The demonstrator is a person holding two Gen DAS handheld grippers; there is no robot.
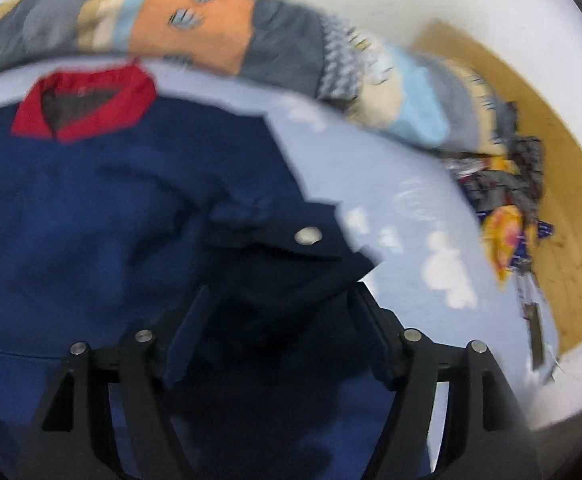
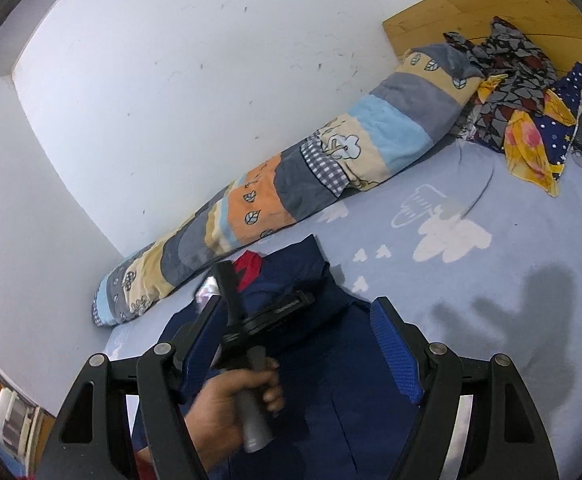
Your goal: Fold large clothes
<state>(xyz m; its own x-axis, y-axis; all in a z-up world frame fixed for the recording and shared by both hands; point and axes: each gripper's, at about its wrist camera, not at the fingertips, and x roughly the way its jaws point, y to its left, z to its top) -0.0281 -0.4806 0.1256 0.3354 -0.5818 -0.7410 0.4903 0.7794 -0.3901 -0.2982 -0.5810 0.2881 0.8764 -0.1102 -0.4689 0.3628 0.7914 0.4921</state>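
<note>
- Navy blue garment point(image 1: 91, 208) with a red collar point(image 1: 83, 100) lies spread on the bed point(image 1: 411, 216), directly under both claws.
- Left claw point(image 1: 279, 340) hangs wide open over a snap-buttoned cuff point(image 1: 291, 236), gripping nothing; a person's hand point(image 2: 227, 404) holds its handle.
- Right claw point(image 2: 291, 352) is wide open too, empty.
- Rolled patchwork blanket point(image 2: 291, 176) lies along the wall, with crumpled patterned clothes point(image 2: 523, 120) by the wooden headboard point(image 2: 451, 8).
- Left view is blurred.
</note>
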